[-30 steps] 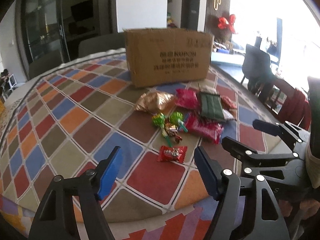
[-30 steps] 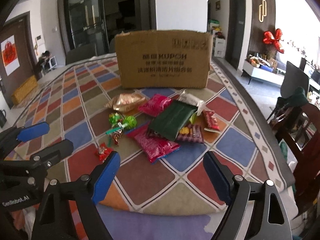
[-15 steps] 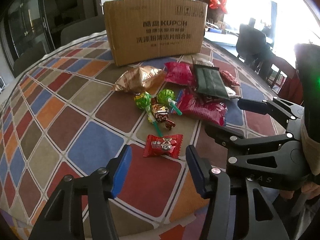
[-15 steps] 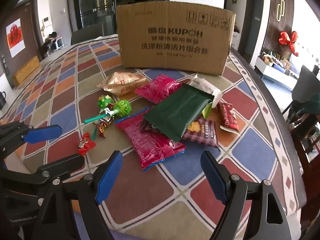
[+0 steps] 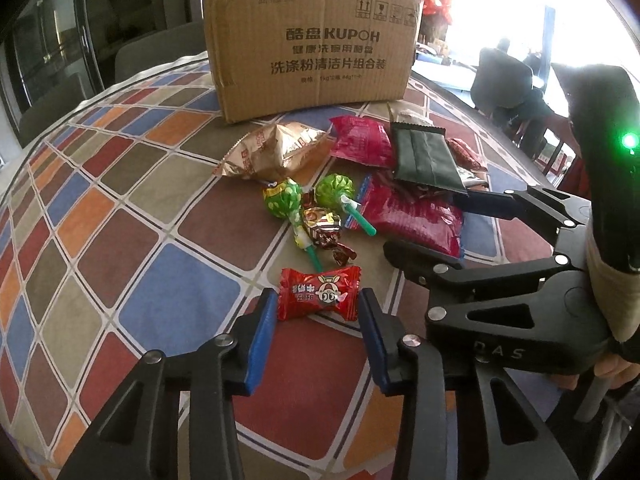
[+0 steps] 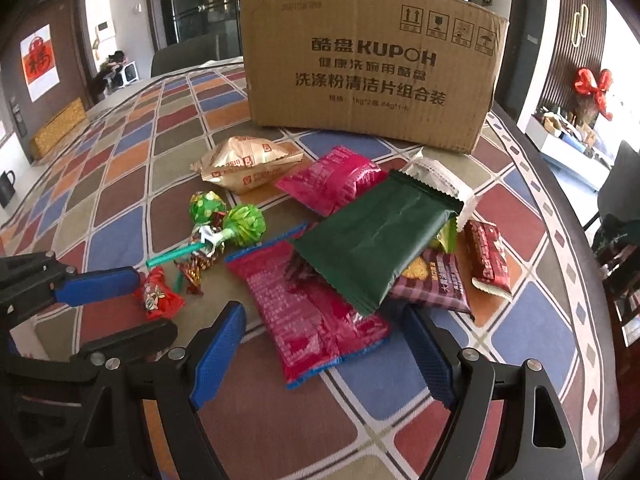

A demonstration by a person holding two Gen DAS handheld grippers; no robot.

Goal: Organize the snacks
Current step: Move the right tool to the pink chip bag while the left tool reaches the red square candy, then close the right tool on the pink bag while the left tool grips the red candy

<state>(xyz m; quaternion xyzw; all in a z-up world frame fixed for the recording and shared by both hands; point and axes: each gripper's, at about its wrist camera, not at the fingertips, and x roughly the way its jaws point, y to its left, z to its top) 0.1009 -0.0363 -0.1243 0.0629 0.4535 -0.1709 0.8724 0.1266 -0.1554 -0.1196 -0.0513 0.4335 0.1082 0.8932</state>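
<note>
— Both the same? The left tool, the right tool?
— Yes: black frames, silver screws, blue textured pads. A green light glows on the right one.

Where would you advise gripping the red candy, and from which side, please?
Grip the red candy across its plump middle, coming in low from the near table edge. It lies flat with its twisted ends pointing left and right, and the open left gripper already brackets those ends, so closing there probably crumples wrapper; turning a quarter seems safer.
</note>
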